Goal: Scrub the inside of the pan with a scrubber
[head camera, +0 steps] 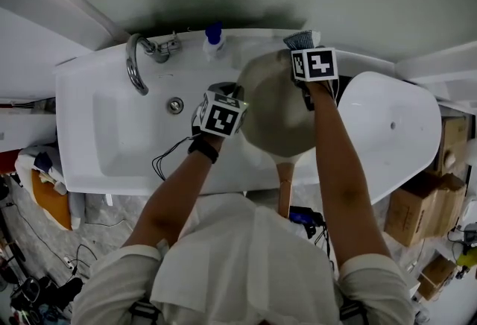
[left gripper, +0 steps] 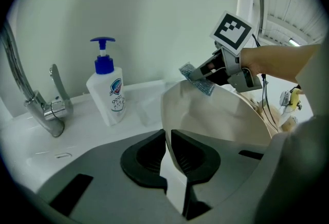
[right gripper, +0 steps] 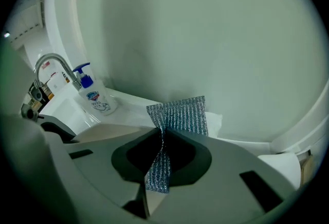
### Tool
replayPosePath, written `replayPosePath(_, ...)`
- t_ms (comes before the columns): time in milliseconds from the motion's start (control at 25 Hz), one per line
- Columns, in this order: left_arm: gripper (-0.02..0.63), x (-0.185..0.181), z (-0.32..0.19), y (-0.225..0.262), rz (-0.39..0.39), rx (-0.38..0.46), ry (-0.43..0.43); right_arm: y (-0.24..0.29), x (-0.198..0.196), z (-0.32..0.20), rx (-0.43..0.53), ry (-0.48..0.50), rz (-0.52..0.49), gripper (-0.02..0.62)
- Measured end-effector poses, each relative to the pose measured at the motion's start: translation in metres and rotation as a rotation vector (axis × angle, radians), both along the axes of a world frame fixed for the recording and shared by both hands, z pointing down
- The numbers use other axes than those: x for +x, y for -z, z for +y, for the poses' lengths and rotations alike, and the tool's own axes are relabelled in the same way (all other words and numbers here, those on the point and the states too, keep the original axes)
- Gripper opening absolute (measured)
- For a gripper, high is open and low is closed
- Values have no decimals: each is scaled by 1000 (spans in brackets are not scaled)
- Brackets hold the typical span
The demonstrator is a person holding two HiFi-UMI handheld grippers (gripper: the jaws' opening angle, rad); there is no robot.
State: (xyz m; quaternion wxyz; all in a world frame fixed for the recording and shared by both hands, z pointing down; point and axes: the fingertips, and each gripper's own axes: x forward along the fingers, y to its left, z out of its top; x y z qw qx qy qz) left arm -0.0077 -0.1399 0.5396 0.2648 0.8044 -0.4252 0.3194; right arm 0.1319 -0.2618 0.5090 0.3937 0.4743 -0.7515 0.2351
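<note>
L gripper (left gripper: 168,138) jaws nearly closed, clamped on pan (left gripper: 221,115) rim; pan tilted up at sink's (head camera: 112,130) right end, nr soap bottle (left gripper: 108,94). R gripper (right gripper: 160,138) jaws pinch scrubber (right gripper: 180,115) by pan's far rim.

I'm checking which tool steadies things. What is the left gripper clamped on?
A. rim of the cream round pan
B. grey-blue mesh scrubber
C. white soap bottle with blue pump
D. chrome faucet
A: the left gripper pinches the thin rim of the cream round pan; the grey-blue mesh scrubber sits in the right gripper.
</note>
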Motion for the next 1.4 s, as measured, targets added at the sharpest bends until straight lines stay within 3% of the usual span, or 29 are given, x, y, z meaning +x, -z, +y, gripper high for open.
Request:
replayPosePath(200,43,-1,-1,-1,1,1,-4,0,-23,-5,0,68,27,37)
replayPosePath(640,43,-2,-1,-1,2,4,3,-4,77,28,-106,-54,59,37)
replayPosePath(1200,43,-2,-1,-1,4,0,2,-9,125,116,-208,-59,13,37)
replayPosePath(1400,43,-1,-2,0,-3,0,-5,-10,124,111,-216,-30,25,37)
